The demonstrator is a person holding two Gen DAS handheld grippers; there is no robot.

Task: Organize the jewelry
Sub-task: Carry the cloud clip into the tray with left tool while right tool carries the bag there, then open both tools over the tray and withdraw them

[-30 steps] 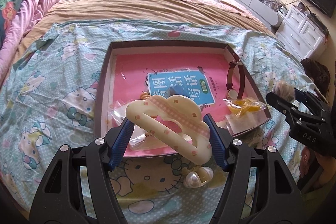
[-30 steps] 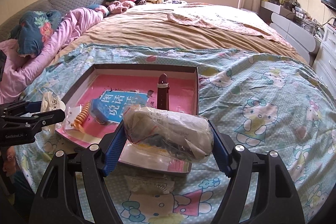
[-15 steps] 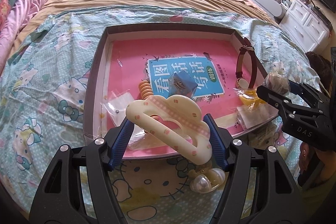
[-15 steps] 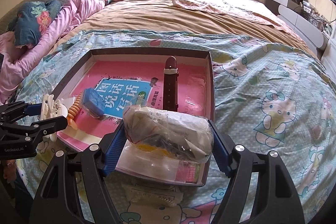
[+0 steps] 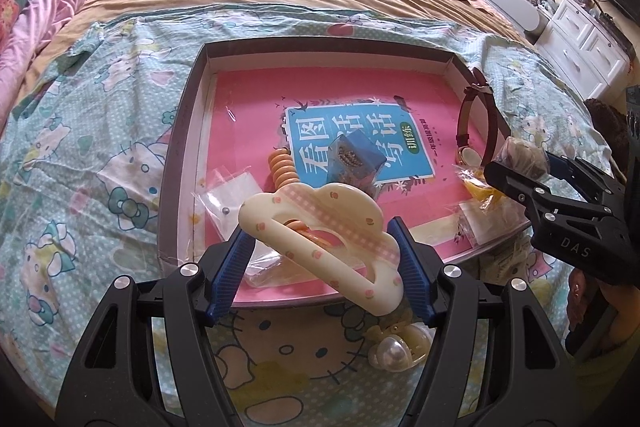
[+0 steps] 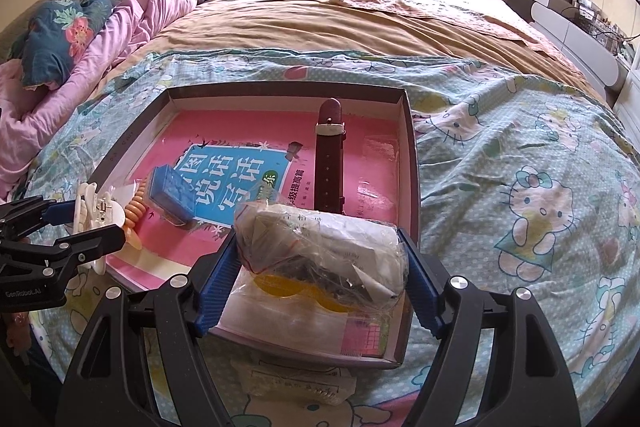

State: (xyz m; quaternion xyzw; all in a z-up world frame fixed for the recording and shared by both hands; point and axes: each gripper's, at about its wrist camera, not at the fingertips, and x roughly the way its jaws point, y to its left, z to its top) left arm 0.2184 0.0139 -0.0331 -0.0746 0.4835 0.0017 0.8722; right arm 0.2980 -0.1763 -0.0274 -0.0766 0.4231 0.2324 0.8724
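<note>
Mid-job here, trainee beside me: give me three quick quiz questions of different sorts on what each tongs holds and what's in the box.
1. True or false: the left tongs are shut on the cream cloud-shaped hair clip.
2. What do the right tongs grip? A) the brown watch B) a clear plastic bag with contents C) the orange spiral hair tie
3. Fill in: the brown watch lies inside the box, on top of a ____ book.

Key:
1. True.
2. B, the clear plastic bag; the watch lies free in the box.
3. Pink: the pink book covers the box floor.
</note>
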